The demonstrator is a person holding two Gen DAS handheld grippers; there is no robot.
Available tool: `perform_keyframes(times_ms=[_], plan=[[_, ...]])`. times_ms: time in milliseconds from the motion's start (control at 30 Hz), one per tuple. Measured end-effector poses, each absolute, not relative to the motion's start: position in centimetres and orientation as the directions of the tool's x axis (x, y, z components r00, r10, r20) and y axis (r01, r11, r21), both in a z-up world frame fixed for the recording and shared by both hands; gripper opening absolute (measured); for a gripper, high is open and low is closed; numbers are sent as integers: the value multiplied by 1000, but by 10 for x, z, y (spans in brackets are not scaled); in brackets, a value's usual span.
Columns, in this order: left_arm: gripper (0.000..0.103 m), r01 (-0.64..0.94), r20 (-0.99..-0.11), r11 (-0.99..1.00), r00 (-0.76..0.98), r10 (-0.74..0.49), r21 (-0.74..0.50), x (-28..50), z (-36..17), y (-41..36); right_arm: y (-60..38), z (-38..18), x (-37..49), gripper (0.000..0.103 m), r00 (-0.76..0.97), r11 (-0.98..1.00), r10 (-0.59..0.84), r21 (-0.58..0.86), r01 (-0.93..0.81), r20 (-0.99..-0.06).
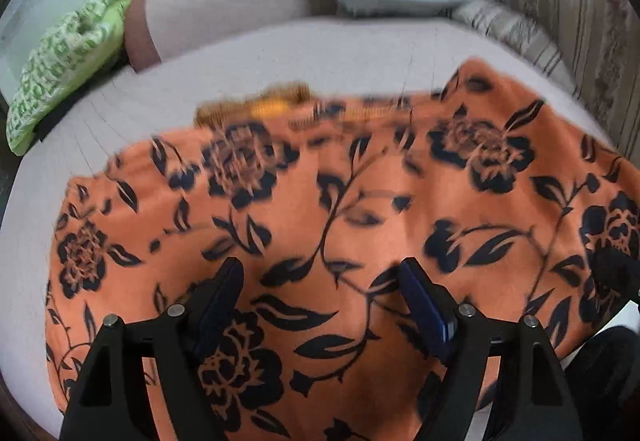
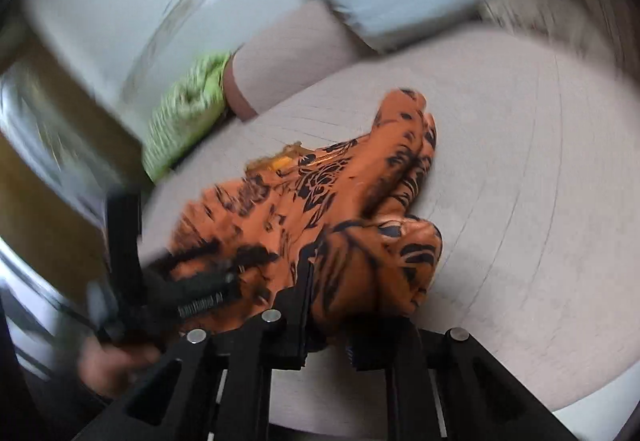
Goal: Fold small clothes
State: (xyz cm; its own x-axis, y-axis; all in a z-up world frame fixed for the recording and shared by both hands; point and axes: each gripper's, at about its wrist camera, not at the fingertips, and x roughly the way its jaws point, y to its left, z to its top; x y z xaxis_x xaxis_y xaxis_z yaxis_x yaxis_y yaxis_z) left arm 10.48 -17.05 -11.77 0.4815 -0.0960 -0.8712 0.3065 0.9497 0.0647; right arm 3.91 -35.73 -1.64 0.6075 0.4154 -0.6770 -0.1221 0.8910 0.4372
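Orange garment with black flower print (image 1: pixel 360 225) lies spread on the pale pink bed sheet (image 1: pixel 280 61), long axis across the left view, edges smeared by blur. Left gripper (image 1: pixel 320 281) hovers wide open, empty. Right gripper (image 2: pixel 332 321) pinches a bunched corner, lifted; pads hidden by cloth.

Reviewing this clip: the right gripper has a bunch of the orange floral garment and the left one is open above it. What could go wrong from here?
The right gripper pinches a thick bunch of the orange floral garment, so layers may slip out or fold unevenly. The left gripper is open over flat cloth, pinning nothing, so the whole garment could drag across the pale bedcover.
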Motion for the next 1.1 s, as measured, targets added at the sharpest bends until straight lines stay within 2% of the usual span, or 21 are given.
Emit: perform_keyframes(times_ms=[67, 133, 167, 200, 267, 300, 400, 500, 600, 700, 800, 833, 867, 933, 967, 1100], plan=[[83, 306, -876, 950, 472, -99, 57, 107, -124, -169, -357, -31, 43, 18, 580, 908, 382, 409, -91, -720], [83, 306, -877, 950, 469, -101, 54, 108, -122, -169, -373, -68, 55, 20, 437, 867, 451, 499, -6, -778], [83, 308, -877, 950, 469, -101, 55, 109, -119, -170, -385, -81, 57, 23, 396, 821, 508, 569, 46, -765], [83, 309, -875, 950, 473, -103, 56, 109, -117, -170, -400, -89, 55, 30, 407, 748, 576, 658, 89, -709], [83, 312, -859, 949, 498, -124, 44, 109, -109, -168, -429, -89, 50, 75, 458, 650, 623, 746, 147, -634], [83, 318, -852, 947, 506, -135, 39, 111, -105, -167, -442, -83, 48, 78, 496, 621, 623, 768, 157, -605], [83, 320, -857, 946, 498, -130, 43, 118, -110, -165, -476, -62, 58, 78, 567, 568, 637, 816, 113, -522], [83, 303, -869, 953, 472, -148, 3, 123, -123, -160, -488, -61, 104, 78, 502, 499, 739, 866, 41, -449], [84, 305, -862, 952, 480, -160, -7, 119, -124, -159, -483, -79, 159, 78, 415, 516, 770, 856, 41, -484], [85, 316, -859, 949, 484, -170, -10, 119, -124, -159, -472, -106, 202, 75, 300, 474, 828, 877, 75, -473], [86, 318, -852, 948, 491, -184, -22, 115, -126, -158, -455, -100, 220, 74, 262, 461, 853, 887, 30, -452], [87, 319, -849, 947, 495, -188, -24, 112, -126, -158, -448, -106, 224, 62, 236, 495, 838, 867, 50, -492], [87, 319, -845, 948, 500, -190, -25, 107, -126, -156, -445, -112, 225, 44, 210, 516, 828, 853, 80, -521], [87, 326, -840, 945, 505, -200, -29, 103, -126, -152, -449, -113, 217, 23, 205, 566, 795, 819, 92, -572], [87, 330, -836, 943, 508, -207, -33, 101, -126, -152, -445, -104, 216, 17, 217, 598, 774, 799, 57, -595], [89, 336, -828, 941, 517, -218, -38, 100, -128, -148, -416, -43, 201, 14, 334, 794, 601, 590, -146, -726]])
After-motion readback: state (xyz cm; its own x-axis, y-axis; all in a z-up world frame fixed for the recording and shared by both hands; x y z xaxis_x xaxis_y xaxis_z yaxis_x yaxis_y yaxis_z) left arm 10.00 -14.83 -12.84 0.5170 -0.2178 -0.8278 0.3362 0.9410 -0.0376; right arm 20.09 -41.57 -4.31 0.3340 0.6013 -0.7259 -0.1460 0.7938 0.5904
